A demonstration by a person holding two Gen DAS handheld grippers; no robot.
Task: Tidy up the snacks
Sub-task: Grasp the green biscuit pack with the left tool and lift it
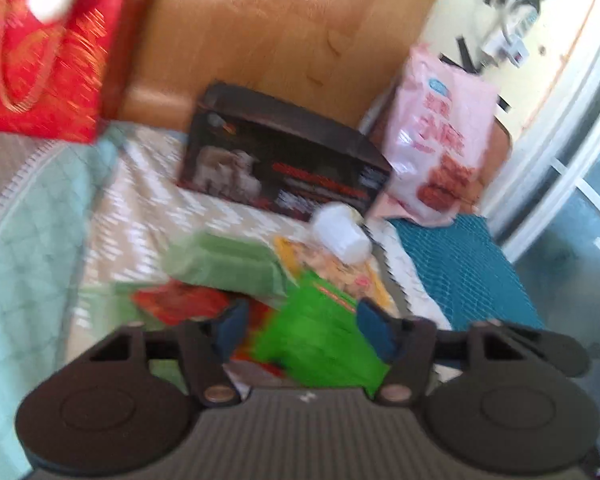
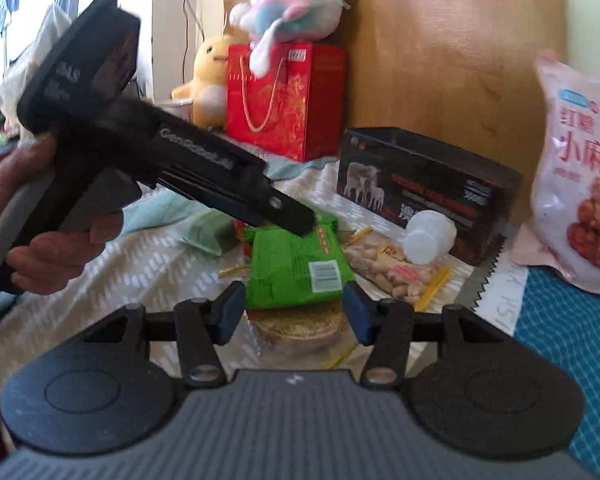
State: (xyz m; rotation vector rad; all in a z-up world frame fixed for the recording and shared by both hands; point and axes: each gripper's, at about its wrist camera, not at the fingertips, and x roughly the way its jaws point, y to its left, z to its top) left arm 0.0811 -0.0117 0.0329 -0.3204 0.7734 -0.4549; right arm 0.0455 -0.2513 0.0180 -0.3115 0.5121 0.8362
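Observation:
A green snack packet lies on top of a pile of snacks on the patterned bed cover. My left gripper is over it, and the packet fills most of the gap between its blue pads. A sliver of space shows at the left pad, so it reads as open. In the right wrist view a hand holds that gripper with its tip at the packet's far end. My right gripper stands open at the packet's near edge, above a round wrapped biscuit pack.
Around the pile lie a peanut bag, a white plastic cup, a pale green packet and a red packet. Behind stand a black box, a pink snack bag, a red gift bag and plush toys against the wooden headboard.

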